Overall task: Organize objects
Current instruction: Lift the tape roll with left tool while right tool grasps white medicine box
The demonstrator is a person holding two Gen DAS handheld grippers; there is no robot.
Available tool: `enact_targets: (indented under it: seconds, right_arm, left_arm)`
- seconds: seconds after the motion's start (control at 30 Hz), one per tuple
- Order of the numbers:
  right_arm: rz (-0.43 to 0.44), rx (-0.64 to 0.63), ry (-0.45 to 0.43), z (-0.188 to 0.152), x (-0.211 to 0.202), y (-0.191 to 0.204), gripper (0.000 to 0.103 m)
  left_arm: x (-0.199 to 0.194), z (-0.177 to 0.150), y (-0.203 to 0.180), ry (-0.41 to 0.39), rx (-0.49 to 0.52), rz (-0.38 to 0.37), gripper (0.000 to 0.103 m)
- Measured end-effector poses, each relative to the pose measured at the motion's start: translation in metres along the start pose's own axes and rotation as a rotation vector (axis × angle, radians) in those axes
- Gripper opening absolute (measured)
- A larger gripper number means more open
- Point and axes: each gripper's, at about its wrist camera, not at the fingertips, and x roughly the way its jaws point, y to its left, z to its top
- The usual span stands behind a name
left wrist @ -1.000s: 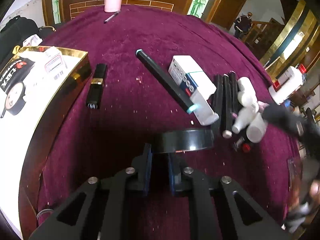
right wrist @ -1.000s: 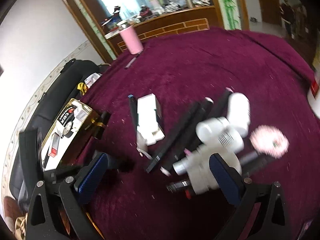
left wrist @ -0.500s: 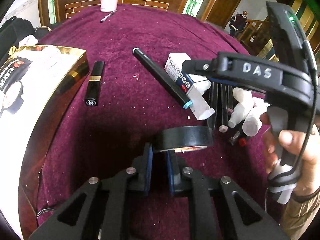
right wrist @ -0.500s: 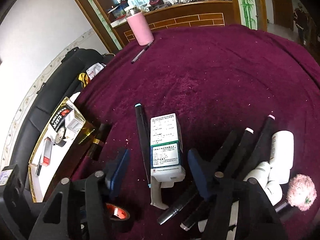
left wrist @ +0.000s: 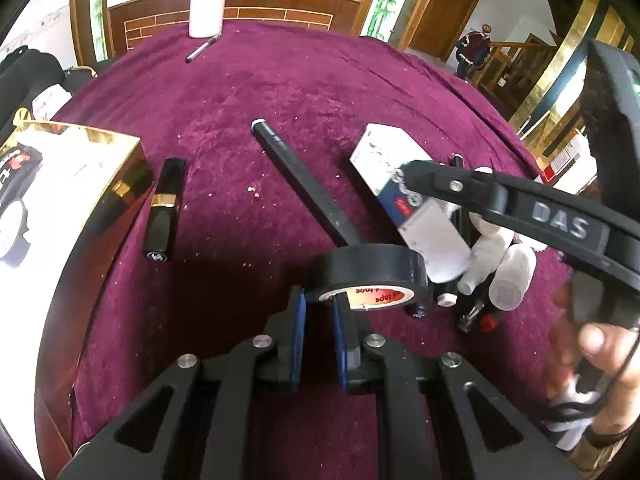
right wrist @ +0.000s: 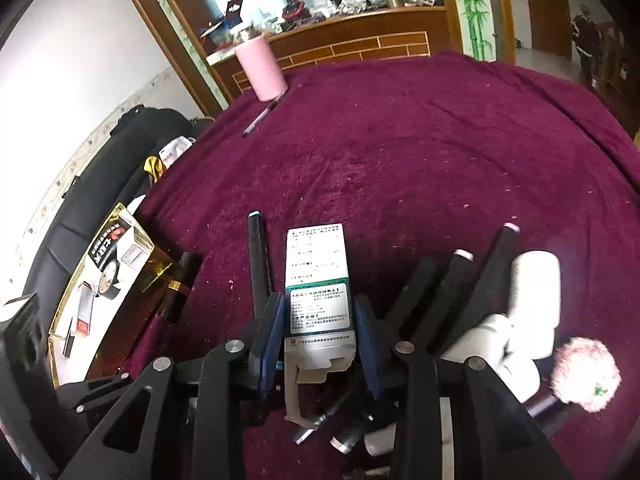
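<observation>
My left gripper (left wrist: pixel 318 300) is shut on the rim of a black tape roll (left wrist: pixel 372 270), held just above the purple cloth with its red core label showing. My right gripper (right wrist: pixel 320 304) straddles a white medicine box (right wrist: pixel 318 280) that lies on the cloth. Its jaws are closing, and the blue pads touch the box's two long sides. In the left wrist view the same box (left wrist: pixel 396 176) sits under the right gripper's finger. A black pen with a teal tip (right wrist: pixel 258 264) lies just left of the box.
Black pens (right wrist: pixel 452 296), white bottles (right wrist: pixel 532 300) and a pink pompom (right wrist: pixel 584 372) crowd the box's right side. A black-and-gold lipstick (left wrist: pixel 164 208) lies beside a gold box (left wrist: pixel 60 184) at the left. A pink tumbler (right wrist: pixel 260 68) stands at the far edge. A hand (left wrist: pixel 600 344) holds the right gripper.
My right gripper left the bottles, moved left over the white box, and its jaws narrowed from wide open onto the box's sides. The left gripper shifted a little with the tape roll still held.
</observation>
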Motion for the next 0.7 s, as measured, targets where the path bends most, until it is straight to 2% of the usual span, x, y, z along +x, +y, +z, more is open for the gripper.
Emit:
enact_targets:
  seconds: [0.7]
  right_arm:
    - [0.021,0.021,-0.062,-0.035,-0.041,-0.001,0.038]
  left_arm:
    - [-0.021,-0.017,0.0,-0.043,-0.018,-0.019,0.011]
